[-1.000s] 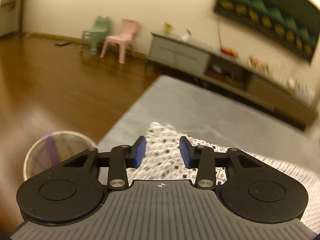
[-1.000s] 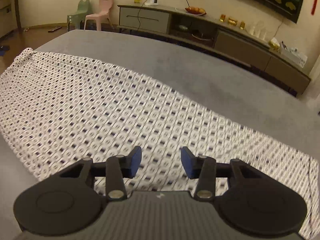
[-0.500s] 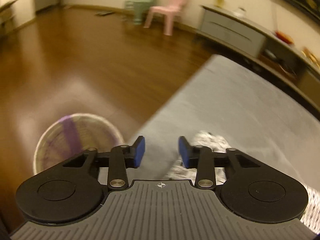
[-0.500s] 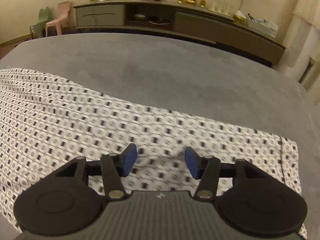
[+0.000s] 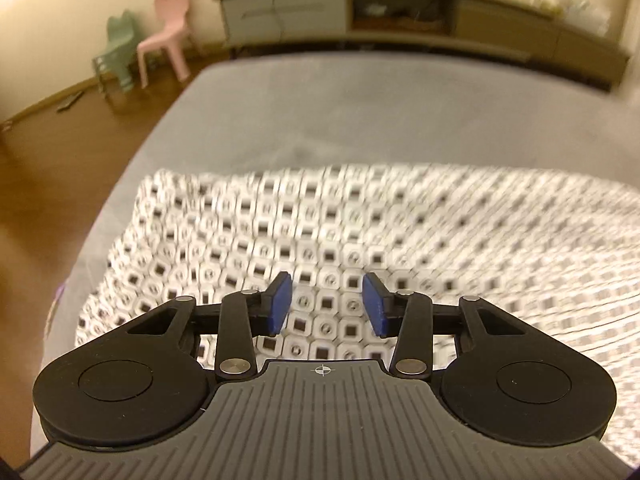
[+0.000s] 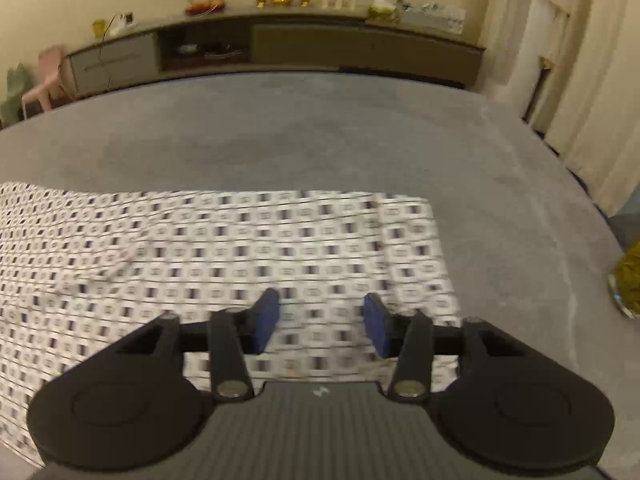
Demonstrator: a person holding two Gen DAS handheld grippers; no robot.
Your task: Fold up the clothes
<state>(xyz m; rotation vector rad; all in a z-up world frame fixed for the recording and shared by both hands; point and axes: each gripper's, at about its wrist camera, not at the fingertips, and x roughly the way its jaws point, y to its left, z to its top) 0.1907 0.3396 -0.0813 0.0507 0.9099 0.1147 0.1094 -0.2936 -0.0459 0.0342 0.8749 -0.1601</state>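
Swinging back from the wooden floor and the basket it faced half a second ago, the left gripper [image 5: 326, 306] now looks down over the left end of the patterned cloth [image 5: 360, 240]. Its jaws stand apart with nothing between them. The right gripper [image 6: 320, 322] has turned further right, so the cloth's right edge [image 6: 416, 248] now sits just ahead of it; its jaws are likewise apart and empty. The white cloth with small dark squares lies spread flat on the grey bed [image 6: 320, 132], with a slight ripple near its left part in the right view. Beyond the bed stand a long low cabinet [image 5: 400, 12] and two small chairs [image 5: 160, 40].
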